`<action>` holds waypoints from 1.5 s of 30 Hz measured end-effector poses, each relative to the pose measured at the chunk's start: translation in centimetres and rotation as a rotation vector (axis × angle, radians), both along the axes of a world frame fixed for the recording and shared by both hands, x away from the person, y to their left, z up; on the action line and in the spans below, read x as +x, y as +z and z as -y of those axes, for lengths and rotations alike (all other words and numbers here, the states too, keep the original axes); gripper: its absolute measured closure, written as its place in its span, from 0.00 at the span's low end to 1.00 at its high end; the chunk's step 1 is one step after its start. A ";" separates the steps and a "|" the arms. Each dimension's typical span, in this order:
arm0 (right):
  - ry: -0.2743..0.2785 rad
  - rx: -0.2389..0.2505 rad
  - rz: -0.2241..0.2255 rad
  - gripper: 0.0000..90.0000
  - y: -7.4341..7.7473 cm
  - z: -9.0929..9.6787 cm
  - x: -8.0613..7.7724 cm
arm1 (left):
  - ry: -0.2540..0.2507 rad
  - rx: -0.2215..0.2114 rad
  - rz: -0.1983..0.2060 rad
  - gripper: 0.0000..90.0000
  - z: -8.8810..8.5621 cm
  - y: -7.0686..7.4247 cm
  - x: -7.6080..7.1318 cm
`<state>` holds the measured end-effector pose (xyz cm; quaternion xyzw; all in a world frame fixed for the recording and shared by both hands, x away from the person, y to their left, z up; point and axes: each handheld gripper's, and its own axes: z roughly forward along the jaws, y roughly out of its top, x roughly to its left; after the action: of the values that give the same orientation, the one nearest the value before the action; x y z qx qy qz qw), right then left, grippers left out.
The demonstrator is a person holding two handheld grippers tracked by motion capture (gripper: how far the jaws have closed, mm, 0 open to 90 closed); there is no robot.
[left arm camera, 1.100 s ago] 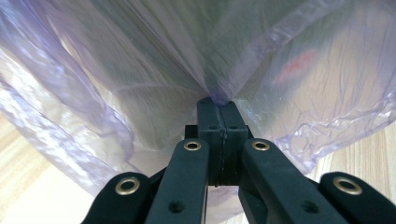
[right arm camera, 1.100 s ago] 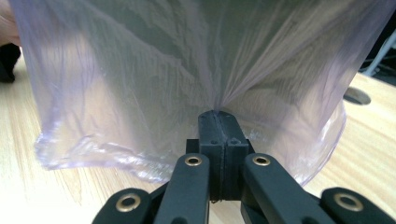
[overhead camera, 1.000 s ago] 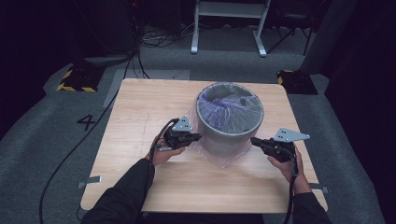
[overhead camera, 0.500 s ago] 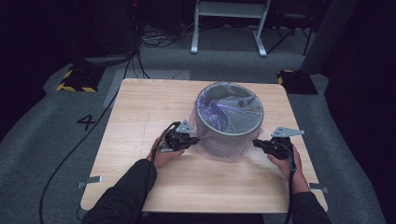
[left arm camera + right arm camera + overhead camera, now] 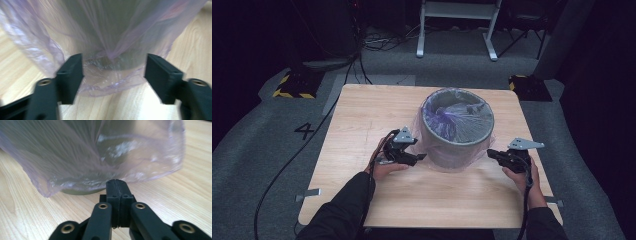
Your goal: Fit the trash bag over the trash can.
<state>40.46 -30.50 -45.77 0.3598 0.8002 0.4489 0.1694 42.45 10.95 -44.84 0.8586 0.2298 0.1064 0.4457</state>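
Standing toward the far right of the wooden worktop (image 5: 362,125), grey bin (image 5: 457,140) lined with lilac bag (image 5: 452,117); left tongs (image 5: 112,75) just opened, spread around bag's hanging hem, gripping nothing; right tongs (image 5: 117,187) pressed shut, empty, tips at bag's lower edge.

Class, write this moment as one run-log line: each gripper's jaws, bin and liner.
left gripper: jaws just opened, bag hem between | right gripper: jaws shut, empty, near bag | bin: upright on table, purple bag lining it
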 end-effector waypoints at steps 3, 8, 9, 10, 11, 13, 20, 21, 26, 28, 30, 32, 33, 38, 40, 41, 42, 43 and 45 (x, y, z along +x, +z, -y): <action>0.001 0.029 0.026 0.86 0.8 0.7 -0.7 | -0.014 -0.006 -0.010 0.20 -0.6 0.6 -0.9; -0.006 0.045 0.056 0.71 1.8 1.3 -1.5 | -0.016 0.008 0.005 0.18 -1.6 1.0 -2.5; -0.012 0.048 0.064 0.69 2.2 1.4 -1.6 | -0.017 0.009 0.004 0.18 -1.7 1.0 -2.7; -0.009 0.055 0.070 0.66 2.4 1.4 -1.7 | -0.018 0.017 0.004 0.18 -1.9 0.9 -3.0; -0.010 0.063 0.079 0.62 2.7 1.5 -1.9 | -0.020 0.022 0.005 0.18 -2.0 0.8 -3.2; -0.016 0.066 0.096 0.55 3.4 1.5 -2.1 | -0.019 0.046 -0.001 0.18 -2.3 0.4 -3.7; -0.016 0.070 0.143 0.33 5.8 1.4 -2.8 | -0.030 0.101 -0.003 0.17 -3.3 -1.0 -5.2; -0.019 0.070 0.147 0.30 6.0 1.4 -2.8 | -0.036 0.111 -0.006 0.18 -3.4 -1.2 -5.4; -0.014 0.068 0.175 0.25 7.4 1.1 -3.2 | -0.051 0.134 -0.037 0.18 -3.7 -2.5 -6.2; -0.004 0.068 0.194 0.25 8.0 0.9 -3.3 | -0.055 0.156 -0.041 0.18 -3.7 -3.0 -6.4; 0.002 0.069 0.207 0.25 8.6 0.7 -3.4 | -0.055 0.163 -0.050 0.18 -3.8 -3.3 -6.5; 0.008 0.076 0.223 0.26 9.4 0.4 -3.4 | -0.050 0.169 -0.064 0.18 -3.9 -3.7 -6.5; 0.009 0.076 0.229 0.26 9.8 0.2 -3.3 | -0.047 0.168 -0.068 0.18 -4.0 -3.8 -6.4; 0.005 0.068 0.253 0.30 11.6 -0.9 -2.9 | -0.023 0.159 -0.079 0.18 -4.5 -4.3 -6.3; 0.013 0.061 0.257 0.31 12.4 -1.5 -2.5 | -0.023 0.163 -0.086 0.18 -4.6 -4.5 -6.3; 0.019 0.051 0.260 0.30 12.8 -1.9 -2.2 | -0.024 0.172 -0.087 0.18 -4.6 -4.5 -6.3; 0.025 0.048 0.255 0.30 13.0 -2.2 -2.1 | -0.020 0.168 -0.090 0.18 -4.6 -4.7 -6.4; 0.031 0.045 0.250 0.30 13.4 -2.6 -1.7 | -0.024 0.173 -0.091 0.18 -4.7 -4.7 -6.3; 0.035 0.046 0.248 0.29 13.7 -3.2 -1.1 | -0.026 0.176 -0.095 0.18 -4.7 -4.9 -6.4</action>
<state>39.37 -27.27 -32.03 0.2914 0.7687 0.5110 0.2510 36.06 15.63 -49.72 0.9014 0.2292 0.0797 0.3586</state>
